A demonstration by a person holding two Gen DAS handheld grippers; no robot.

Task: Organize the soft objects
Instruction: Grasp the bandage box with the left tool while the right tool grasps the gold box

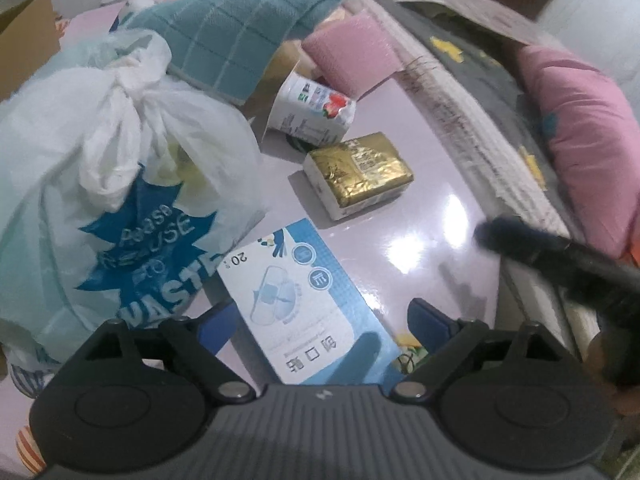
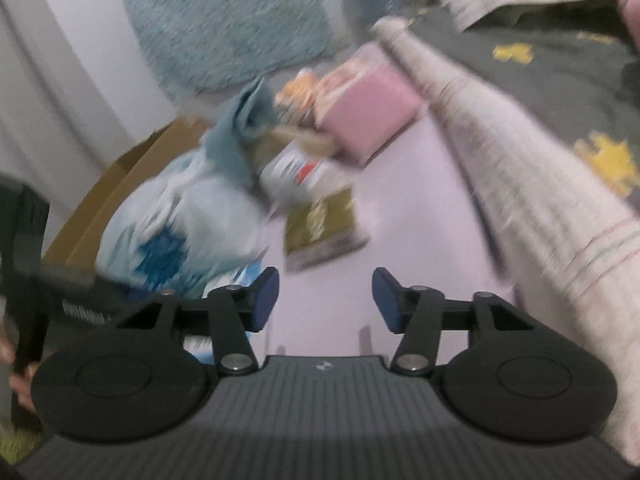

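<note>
My left gripper [image 1: 324, 326] hangs open over a flat blue-and-white box [image 1: 304, 300], which lies on the lilac surface between its blue pads. Beyond it sit a gold tissue pack [image 1: 360, 172], a white pack with a strawberry print [image 1: 312, 108], a pink block [image 1: 352, 52] and a teal checked towel [image 1: 240, 36]. A tied white plastic bag [image 1: 120, 184] with blue print bulges at the left. The right wrist view is blurred. In it my right gripper [image 2: 326, 300] is open with nothing between its pads, short of the gold pack [image 2: 324, 228].
A grey blanket [image 1: 492, 80] with yellow shapes and a pink pillow [image 1: 580, 140] lie at the right. A rolled whitish blanket [image 2: 520, 184] borders the lilac surface [image 2: 400, 200]. A cardboard box [image 2: 120, 184] stands behind the bag, and a teal rug [image 2: 228, 24] lies on the floor.
</note>
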